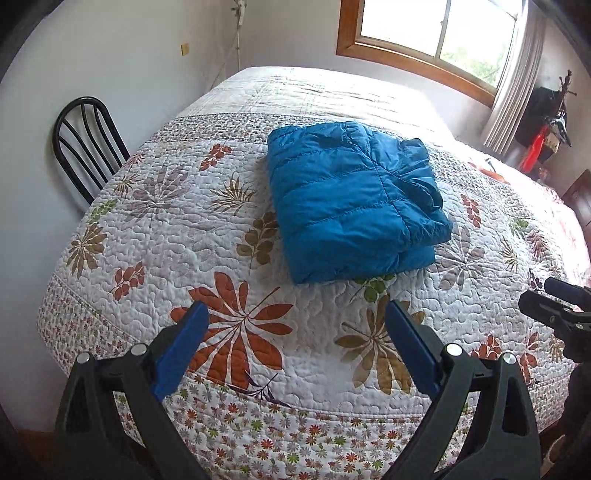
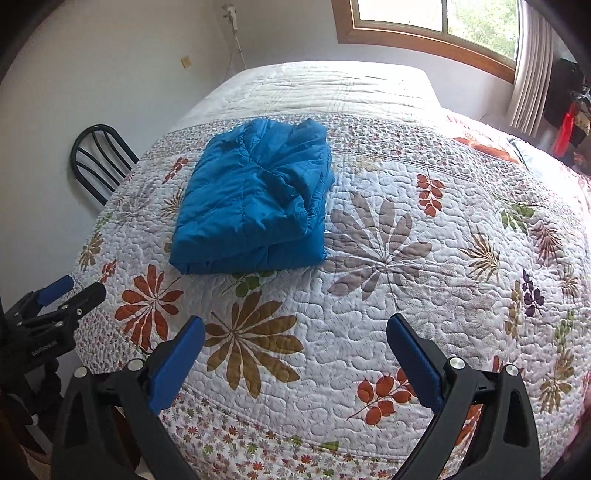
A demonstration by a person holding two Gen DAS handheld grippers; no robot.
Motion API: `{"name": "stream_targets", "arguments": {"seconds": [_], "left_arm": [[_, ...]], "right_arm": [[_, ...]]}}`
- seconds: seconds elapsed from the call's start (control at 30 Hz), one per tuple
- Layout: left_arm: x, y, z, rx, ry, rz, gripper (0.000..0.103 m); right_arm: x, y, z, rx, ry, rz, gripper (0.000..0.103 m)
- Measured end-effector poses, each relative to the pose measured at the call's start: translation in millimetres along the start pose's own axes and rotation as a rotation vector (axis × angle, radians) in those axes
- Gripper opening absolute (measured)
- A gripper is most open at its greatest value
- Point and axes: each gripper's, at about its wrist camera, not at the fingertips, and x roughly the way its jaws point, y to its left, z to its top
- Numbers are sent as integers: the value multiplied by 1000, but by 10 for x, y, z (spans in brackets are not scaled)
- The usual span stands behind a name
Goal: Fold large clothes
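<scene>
A blue quilted jacket point(image 1: 351, 199) lies folded into a compact rectangular bundle on the flowered bedspread point(image 1: 229, 236), with a sleeve layer on top. It also shows in the right wrist view as the same blue jacket point(image 2: 255, 203), left of centre. My left gripper point(image 1: 295, 314) hovers above the near part of the bed, open, nothing between its blue pads. My right gripper point(image 2: 295, 328) is likewise open and empty, well short of the jacket. Each gripper's black body appears at the edge of the other's view: the right gripper point(image 1: 557, 306) and the left gripper point(image 2: 55, 299).
A black metal chair point(image 1: 88, 147) stands against the wall left of the bed. A wood-framed window point(image 1: 428, 33) and a curtain point(image 1: 517, 85) are beyond the bed. Dark and red items point(image 1: 543, 129) hang at the far right.
</scene>
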Motion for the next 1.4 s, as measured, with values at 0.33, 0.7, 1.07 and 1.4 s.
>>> {"name": "stream_targets", "arguments": {"seconds": [0.33, 0.7, 1.07, 1.4], "left_arm": [[-136, -36, -93, 6, -12, 6, 95], [-140, -47, -119, 19, -9, 9, 95], [-114, -47, -128, 19, 1, 3, 95], [-61, -56, -127, 21, 11, 3, 95]], "right_arm": [[-72, -5, -69, 0, -4, -8, 99], [-74, 10, -89, 0, -2, -12, 99], [-55, 8, -76, -3, 1, -12, 99], [-31, 6, -66, -5, 6, -11, 99]]}}
